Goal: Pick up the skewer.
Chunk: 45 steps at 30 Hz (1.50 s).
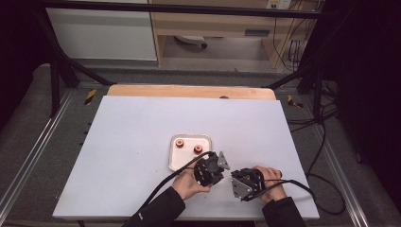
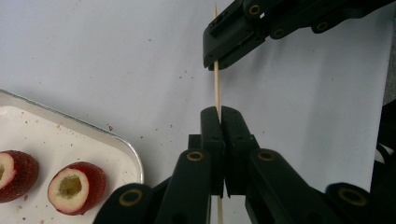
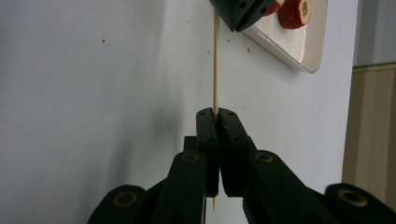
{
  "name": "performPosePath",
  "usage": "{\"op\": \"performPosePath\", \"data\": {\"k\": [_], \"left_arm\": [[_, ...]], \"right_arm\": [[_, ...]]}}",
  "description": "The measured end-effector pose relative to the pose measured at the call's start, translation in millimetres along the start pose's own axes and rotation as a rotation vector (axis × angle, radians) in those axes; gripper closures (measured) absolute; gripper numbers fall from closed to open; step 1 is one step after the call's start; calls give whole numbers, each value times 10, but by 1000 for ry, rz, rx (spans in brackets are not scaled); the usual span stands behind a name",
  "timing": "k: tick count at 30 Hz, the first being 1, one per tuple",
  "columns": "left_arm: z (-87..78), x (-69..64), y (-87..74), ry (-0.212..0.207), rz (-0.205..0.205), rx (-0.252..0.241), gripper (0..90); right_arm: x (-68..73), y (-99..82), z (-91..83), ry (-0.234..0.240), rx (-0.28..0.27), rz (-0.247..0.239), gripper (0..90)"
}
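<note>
I find no text, label, brand or number that can be read anywhere around my jaws. The pale sticker on the wooden cabinet [image 1: 257, 32] at the far wall is too small and blurred to make out. The yellow-and-black striped markers [image 1: 90, 96] on the floor rails carry no lettering.

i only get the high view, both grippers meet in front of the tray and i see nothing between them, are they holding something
Observer: Yes. The left gripper view shows a thin wooden skewer clamped in the left gripper.
Operator: does the right one have it too
Observer: Yes. In the right gripper view the right gripper is shut on it, with the pointed tip poking out behind its jaws.
Operator: what are the red things on the tray
Observer: Strawberries with their tops cut off and pale hollowed centres, lying on the tray.
</note>
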<state>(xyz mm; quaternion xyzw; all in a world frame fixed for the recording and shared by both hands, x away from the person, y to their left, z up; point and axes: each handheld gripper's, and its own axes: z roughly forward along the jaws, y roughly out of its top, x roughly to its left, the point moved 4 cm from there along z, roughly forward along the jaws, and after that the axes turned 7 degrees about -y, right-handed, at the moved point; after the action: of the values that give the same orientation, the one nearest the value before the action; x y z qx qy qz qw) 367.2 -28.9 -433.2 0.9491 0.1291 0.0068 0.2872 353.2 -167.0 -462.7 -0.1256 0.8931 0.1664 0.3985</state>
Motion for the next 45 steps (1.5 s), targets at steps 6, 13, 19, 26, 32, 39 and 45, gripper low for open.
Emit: {"op": "performPosePath", "data": {"k": [6,13,19,26,32,39,45], "left_arm": [[-31,39,-24,0,-13,30,790],[-59,119,-63,-5,-59,120,748],[17,148,-53,-22,-80,203,813],[70,136,-54,-21,-95,234,877],[65,124,-56,-7,-92,226,883],[14,90,-132,14,-80,195,884],[-62,118,-296,38,-99,162,883]], "right_arm": [[-22,27,-11,-20,9,-50,891],[-88,111,8,-57,62,-183,891],[-122,196,29,-68,76,-238,891],[-121,236,40,-70,86,-297,891],[-124,241,29,-78,79,-281,887],[-201,126,-19,-89,71,-10,713],[-254,-95,-104,-90,32,305,514]]}}
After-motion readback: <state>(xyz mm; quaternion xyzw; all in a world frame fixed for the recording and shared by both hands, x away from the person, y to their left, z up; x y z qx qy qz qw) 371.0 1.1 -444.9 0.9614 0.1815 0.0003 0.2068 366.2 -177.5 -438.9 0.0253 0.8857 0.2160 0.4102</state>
